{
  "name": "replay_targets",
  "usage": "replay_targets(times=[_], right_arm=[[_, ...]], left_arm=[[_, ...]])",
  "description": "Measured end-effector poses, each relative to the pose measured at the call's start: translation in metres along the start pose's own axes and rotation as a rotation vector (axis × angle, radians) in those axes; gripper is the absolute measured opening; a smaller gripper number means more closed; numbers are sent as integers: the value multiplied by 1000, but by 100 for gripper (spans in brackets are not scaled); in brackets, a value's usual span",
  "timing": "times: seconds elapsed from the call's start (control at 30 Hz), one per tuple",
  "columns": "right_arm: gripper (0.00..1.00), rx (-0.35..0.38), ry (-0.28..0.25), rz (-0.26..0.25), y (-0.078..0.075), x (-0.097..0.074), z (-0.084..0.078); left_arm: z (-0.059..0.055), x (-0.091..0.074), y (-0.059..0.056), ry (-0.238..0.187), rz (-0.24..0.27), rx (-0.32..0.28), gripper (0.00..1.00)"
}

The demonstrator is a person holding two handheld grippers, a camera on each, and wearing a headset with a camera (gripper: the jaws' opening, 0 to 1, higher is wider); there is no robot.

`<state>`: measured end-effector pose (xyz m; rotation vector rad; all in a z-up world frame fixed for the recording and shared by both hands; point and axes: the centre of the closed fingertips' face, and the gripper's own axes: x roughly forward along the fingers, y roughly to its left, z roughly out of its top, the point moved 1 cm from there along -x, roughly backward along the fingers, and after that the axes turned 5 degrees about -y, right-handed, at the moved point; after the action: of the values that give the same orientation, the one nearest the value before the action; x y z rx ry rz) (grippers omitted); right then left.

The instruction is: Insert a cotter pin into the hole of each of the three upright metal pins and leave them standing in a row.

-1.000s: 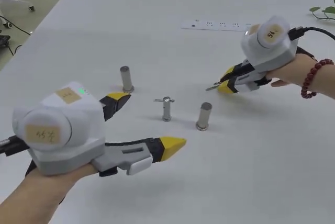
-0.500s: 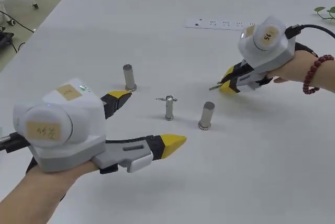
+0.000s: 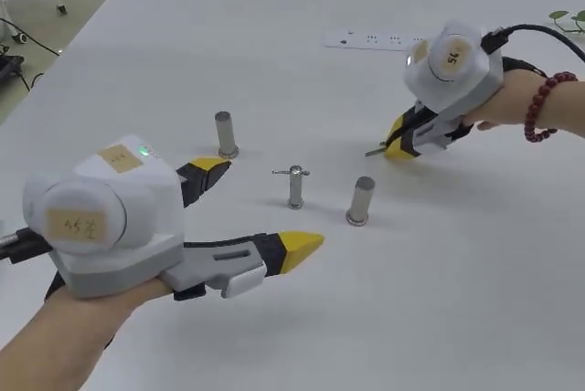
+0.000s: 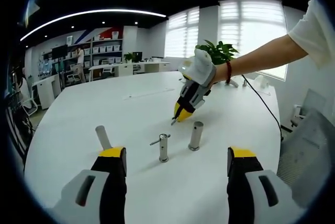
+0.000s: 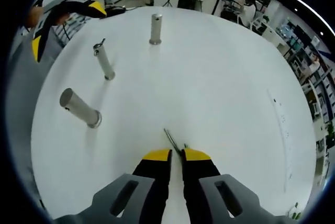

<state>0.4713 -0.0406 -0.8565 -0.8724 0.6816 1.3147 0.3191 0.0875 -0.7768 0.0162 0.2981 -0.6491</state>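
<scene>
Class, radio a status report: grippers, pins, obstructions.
Left gripper open. Right gripper shut on cotter pin. Middle pin fitted; left pin, right pin bare. Power strip well behind.

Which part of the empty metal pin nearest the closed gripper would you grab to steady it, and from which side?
Probably the mid-shaft of that pin, above its flared foot, leaving the top free. It stands upright, so the open left gripper should approach level from its own side.
</scene>
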Motion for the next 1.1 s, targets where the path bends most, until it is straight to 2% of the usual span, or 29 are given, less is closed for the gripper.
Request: replay_targets(times=[0.1,0.37,0.57,0.87,1.1], right_arm=[[7,6,19,34,2,1,-1],[5,12,44,51,-3,4,-3],[3,24,63,35,-6,6,-2],[2,-9,68,-6,1,2,2],[2,-45,57,-34,7,-4,9]], left_arm=[[0,0,0,0,0,0,78],[0,0,-1,2,-4,-4,77],[0,0,-2,6,-8,-5,76],[1,-1,-2,10,-15,-7,75],[6,-2,-3,-2,-19,-47,69]])
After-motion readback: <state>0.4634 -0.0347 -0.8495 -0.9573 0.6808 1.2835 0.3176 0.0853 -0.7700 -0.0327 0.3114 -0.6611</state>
